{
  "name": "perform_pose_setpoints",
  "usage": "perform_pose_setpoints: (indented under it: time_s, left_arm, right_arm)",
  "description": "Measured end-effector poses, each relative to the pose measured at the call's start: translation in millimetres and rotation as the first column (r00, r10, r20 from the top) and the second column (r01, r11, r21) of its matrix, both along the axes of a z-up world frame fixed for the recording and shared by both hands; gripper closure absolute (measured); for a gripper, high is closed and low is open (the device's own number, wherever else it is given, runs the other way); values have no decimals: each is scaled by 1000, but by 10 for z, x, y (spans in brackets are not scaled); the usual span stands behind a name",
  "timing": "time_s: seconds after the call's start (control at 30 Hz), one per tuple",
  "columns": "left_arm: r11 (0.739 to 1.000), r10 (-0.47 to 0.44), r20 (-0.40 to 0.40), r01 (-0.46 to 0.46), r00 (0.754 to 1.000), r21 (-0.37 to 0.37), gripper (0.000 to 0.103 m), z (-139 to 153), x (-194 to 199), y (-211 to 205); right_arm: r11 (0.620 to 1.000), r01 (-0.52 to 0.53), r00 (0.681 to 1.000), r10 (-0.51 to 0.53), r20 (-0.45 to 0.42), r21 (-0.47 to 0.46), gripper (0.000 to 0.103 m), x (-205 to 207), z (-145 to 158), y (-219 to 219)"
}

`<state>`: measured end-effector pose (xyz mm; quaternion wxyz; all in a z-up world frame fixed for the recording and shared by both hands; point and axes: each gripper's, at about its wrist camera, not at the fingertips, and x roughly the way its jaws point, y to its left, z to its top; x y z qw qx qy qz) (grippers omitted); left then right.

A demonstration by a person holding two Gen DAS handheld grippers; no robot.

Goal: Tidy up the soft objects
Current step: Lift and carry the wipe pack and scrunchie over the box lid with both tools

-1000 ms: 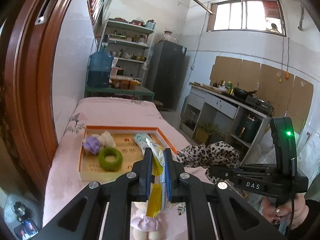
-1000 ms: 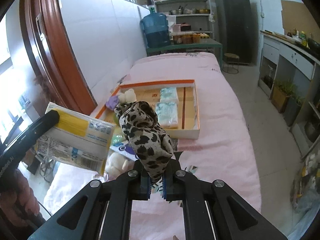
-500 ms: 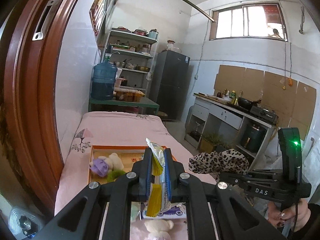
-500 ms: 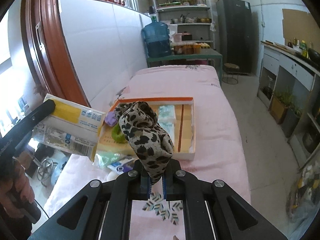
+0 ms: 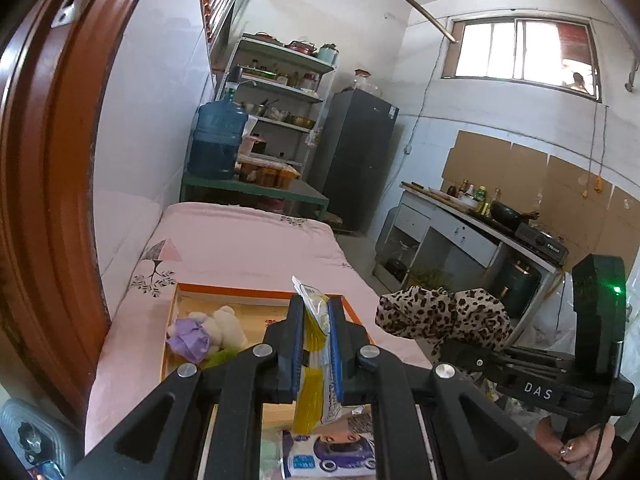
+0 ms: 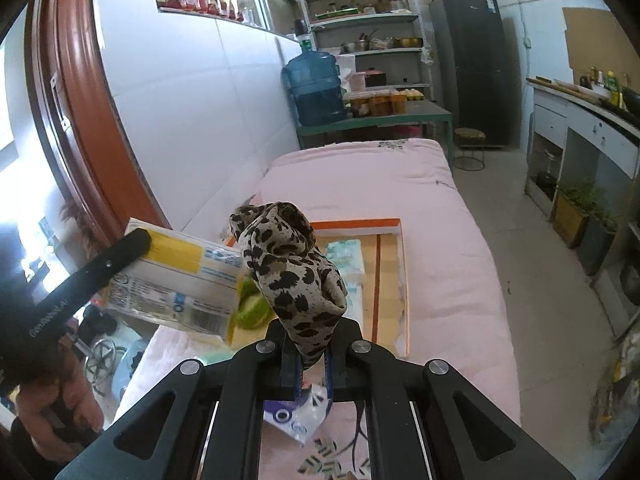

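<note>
My left gripper point(image 5: 315, 344) is shut on a yellow and white plastic packet point(image 5: 316, 324), held high above the pink bed; the packet also shows in the right wrist view point(image 6: 180, 276). My right gripper point(image 6: 310, 354) is shut on a leopard-print cloth point(image 6: 288, 260), also seen in the left wrist view point(image 5: 440, 314). Below, an orange-rimmed wooden tray point(image 6: 384, 280) holds a purple soft toy point(image 5: 188, 338), a white plush point(image 5: 224, 322), a green ring point(image 6: 250, 306) and tissue packs point(image 6: 346, 256).
The pink bed point(image 6: 440, 240) runs along a white wall. A loose blue-printed pack point(image 5: 328, 454) lies on it below the grippers. A red door frame point(image 5: 44, 160) is at the left. A kitchen counter point(image 5: 480, 228) stands at the right.
Both grippers have risen and drawn back from the tray, each still holding its item. The tray now sits lower and farther off in both views.
</note>
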<state>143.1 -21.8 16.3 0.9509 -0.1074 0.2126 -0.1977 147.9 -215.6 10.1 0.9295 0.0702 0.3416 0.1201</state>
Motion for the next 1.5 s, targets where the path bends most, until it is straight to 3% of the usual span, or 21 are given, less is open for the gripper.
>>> perform_pose_setpoints:
  time_s: [0.47,1.5]
  left_arm:
    - [999,39,-40,-40,998,-13,91,-175,615,2]
    - [998,62,-165,-60,984,14,91,-678,1431,47]
  right_arm:
    - [1000,-5,999,6,-53,10,96,606,-279,116]
    - [1000,12,991,-11,-135,8,96,1424,-759,144]
